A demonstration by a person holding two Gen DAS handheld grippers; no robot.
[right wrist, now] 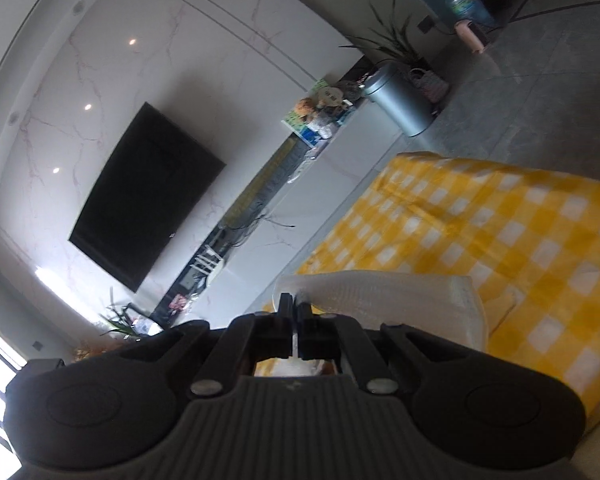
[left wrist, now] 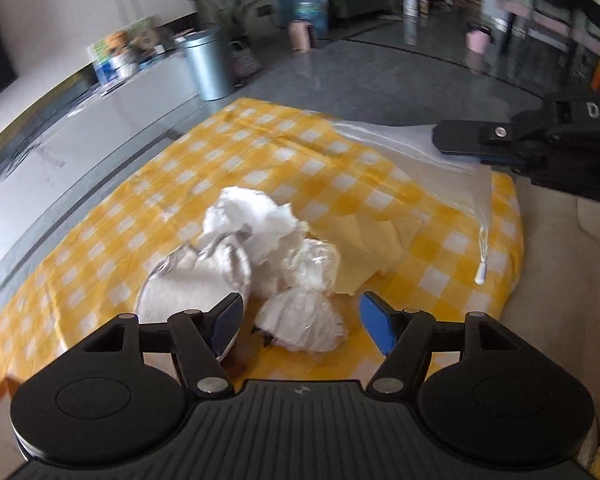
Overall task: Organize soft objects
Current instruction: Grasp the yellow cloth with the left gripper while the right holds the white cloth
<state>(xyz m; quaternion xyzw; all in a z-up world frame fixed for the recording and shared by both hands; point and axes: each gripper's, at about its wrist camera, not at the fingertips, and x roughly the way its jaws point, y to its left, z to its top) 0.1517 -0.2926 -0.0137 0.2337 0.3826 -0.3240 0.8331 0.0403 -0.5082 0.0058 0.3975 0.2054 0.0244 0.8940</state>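
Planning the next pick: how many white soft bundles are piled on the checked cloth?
3, though blur may hide more: a fluffy one at the back, a flatter grey-white one on the left, and a plastic-wrapped one nearest the open left gripper.

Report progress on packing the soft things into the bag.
Done: nothing is in the bag yet. In hand: the right claw is shut on the clear zip bag, lifting its edge. The left claw is open above the white wads. Left: wads, plastic-wrapped bundle and yellow cloth remain on the checked tablecloth.
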